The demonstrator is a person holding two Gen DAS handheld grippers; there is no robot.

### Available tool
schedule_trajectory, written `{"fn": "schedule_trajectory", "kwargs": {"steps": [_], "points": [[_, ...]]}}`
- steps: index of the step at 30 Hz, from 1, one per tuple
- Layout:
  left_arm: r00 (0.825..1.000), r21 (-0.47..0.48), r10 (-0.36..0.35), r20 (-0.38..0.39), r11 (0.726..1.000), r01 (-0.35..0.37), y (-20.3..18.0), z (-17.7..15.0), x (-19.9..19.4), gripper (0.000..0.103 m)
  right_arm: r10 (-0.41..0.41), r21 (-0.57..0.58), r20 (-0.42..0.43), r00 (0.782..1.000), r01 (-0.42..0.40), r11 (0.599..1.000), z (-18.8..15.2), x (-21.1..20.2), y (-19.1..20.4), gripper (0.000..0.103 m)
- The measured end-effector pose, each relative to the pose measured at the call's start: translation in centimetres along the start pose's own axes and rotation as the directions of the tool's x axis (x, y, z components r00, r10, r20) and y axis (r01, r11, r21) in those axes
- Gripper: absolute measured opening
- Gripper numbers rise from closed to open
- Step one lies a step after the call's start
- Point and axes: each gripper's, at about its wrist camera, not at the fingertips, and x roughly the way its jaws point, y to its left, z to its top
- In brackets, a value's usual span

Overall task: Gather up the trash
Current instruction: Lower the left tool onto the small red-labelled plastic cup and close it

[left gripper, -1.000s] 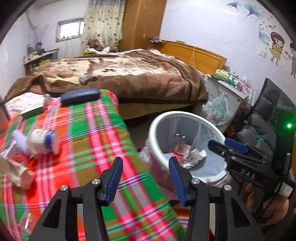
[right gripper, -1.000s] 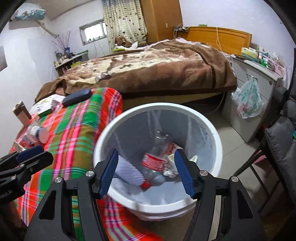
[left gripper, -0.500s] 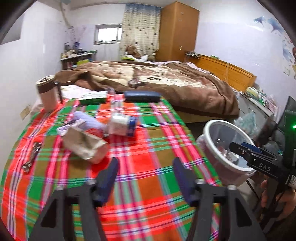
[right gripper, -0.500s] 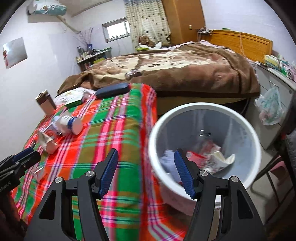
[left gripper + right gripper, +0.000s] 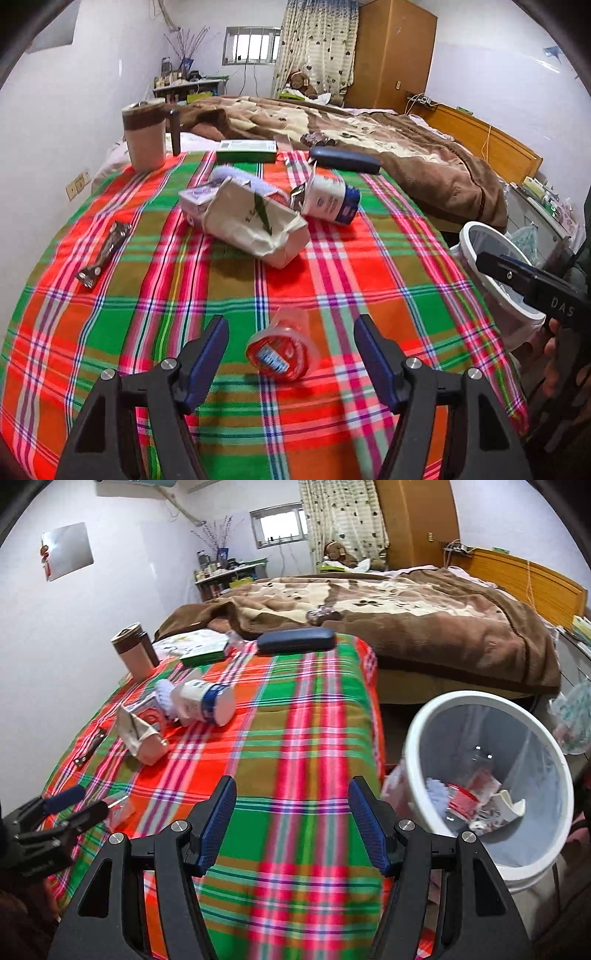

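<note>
Both hands have swung from the white bin (image 5: 491,775) beyond the table's right edge back over the plaid table (image 5: 369,280), the left gripper (image 5: 291,354), jaws just opened, framing without touching a red-labelled clear cup (image 5: 282,350) near the front edge, probably next, the right gripper (image 5: 291,823) apart and empty.

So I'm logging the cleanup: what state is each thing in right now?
Left gripper: open, jaws just widened, around clear cup, not touching.
Right gripper: open, empty.
Clear cup: on its side.
Paper bag: crumpled, lying flat.
White tub: tipped over.
Bin: lined, partly filled.
</note>
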Motion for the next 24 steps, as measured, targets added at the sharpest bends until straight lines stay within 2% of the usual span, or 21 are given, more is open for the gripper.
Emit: {"fn": "schedule_trajectory", "kwargs": {"steps": [11, 13, 17, 24], "points": [[0.998, 0.003, -0.003, -0.068, 1.0, 0.003, 0.7, -1.1, 2.7, 0.07, 0.019, -0.039, -0.021, 1.0, -0.02, 0.999, 0.2, 1.1, 2.9, 0.064], [0.997, 0.002, -0.02, -0.075, 1.0, 0.02, 0.8, -1.1, 2.9, 0.065, 0.019, -0.048, -0.03, 0.999, -0.02, 0.999, 0.3, 1.5, 3.5, 0.064], [0.997, -0.006, -0.033, -0.063, 0.999, 0.033, 1.4, -0.9, 2.6, 0.045, 0.026, -0.059, -0.036, 0.999, -0.028, 0.998, 0.6, 2.0, 4.6, 0.064], [0.999, -0.051, -0.039, -0.034, 0.998, 0.038, 3.5, -0.7, 1.5, 0.045, 0.046, -0.095, -0.052, 0.998, -0.051, 0.994, 1.1, 3.3, 7.0, 0.064]]}}
